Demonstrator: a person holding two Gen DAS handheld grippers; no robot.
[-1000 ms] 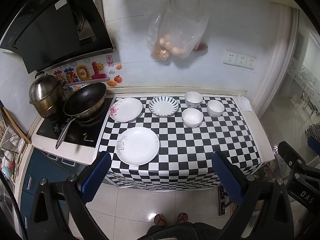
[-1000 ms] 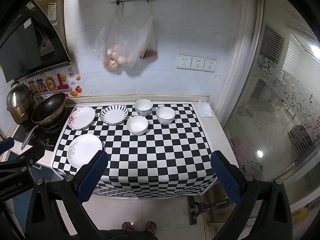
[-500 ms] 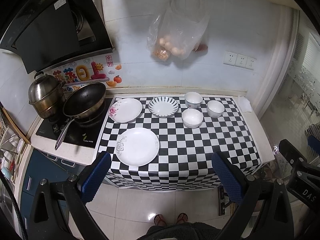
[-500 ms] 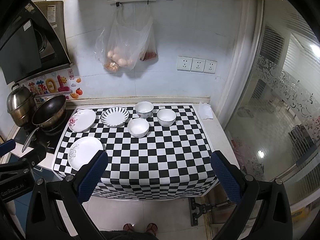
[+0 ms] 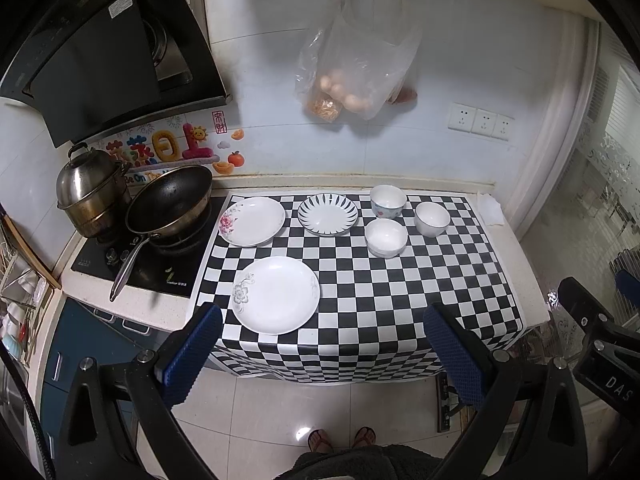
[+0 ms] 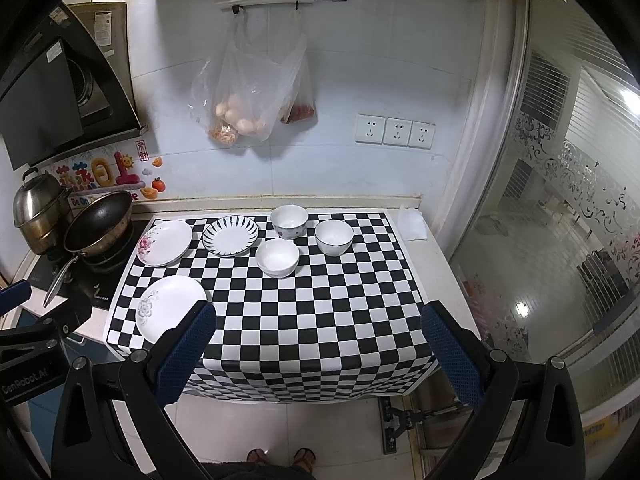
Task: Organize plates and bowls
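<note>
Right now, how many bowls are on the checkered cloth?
3. The flower-print bowl sits at the back by the wall, the dark-rimmed bowl to its right, and the plain white bowl in front, nearest the striped plate. None look hidden.

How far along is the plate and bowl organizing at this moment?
Nothing looks done yet. Three plates, the grey-flower plate, pink-flower plate and striped plate, lie apart on the checkered cloth; three bowls stand separately, unstacked. Nothing is in hand: the left gripper and right gripper are open, short of the counter. All gathering and stacking remains.
</note>
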